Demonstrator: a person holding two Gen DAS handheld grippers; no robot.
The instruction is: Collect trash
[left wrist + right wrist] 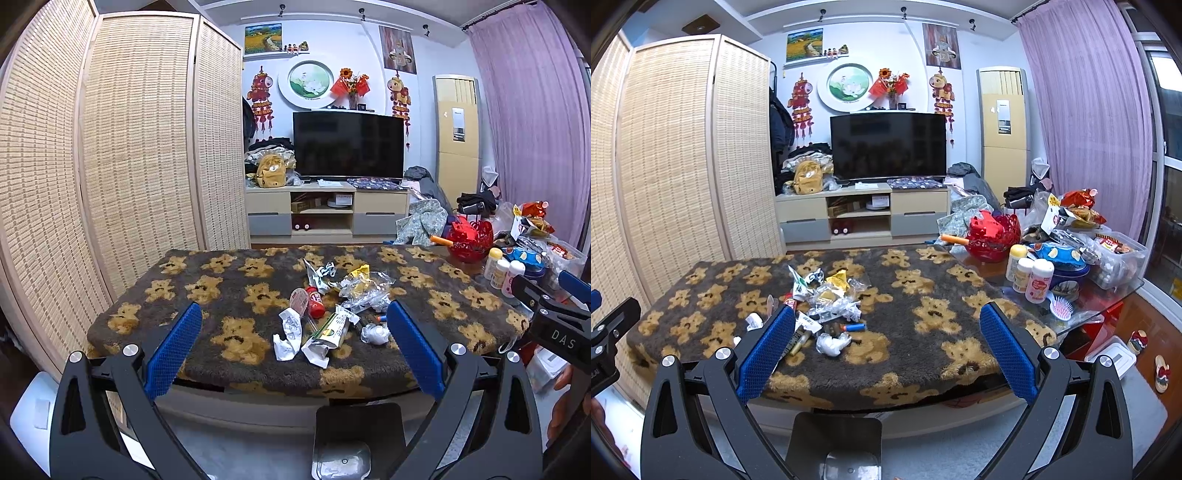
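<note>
Left wrist view looks over a table draped in a dark bear-print blanket (229, 280). The left gripper (293, 321) hangs in front of the near table edge with its blue pads (173, 350) spread wide and nothing between them. Framed between those pads lies the trash pile (332, 306), on the blanket toward the near middle: a white wrapper (288, 334), a green-and-white carton (330, 330) flattened beside it, a red cup (316, 301), a clear plastic bag (364, 291) with something yellow in it, and a white paper ball (375, 334) at the pile's right end. At the right edge of this view the right gripper (554, 314) shows from the side.

Right wrist view has the right gripper (886, 321) also wide and holding nothing, short of the table edge. Its left pad (766, 354) overlaps the pile's left part, so the trash (827, 299) sits left of its centre; the paper ball (831, 343) and a small blue-and-orange piece (853, 327) lie nearest. Bare blanket (923, 295) fills the rest of the gap.

On the table's right end, beyond the blanket, stand three bottles (1028, 275), a red basket (995, 236), a pink brush (1062, 306) and snack bags (1078, 210). A TV (888, 146) stands against the far wall, a folding screen (672, 147) at left.
</note>
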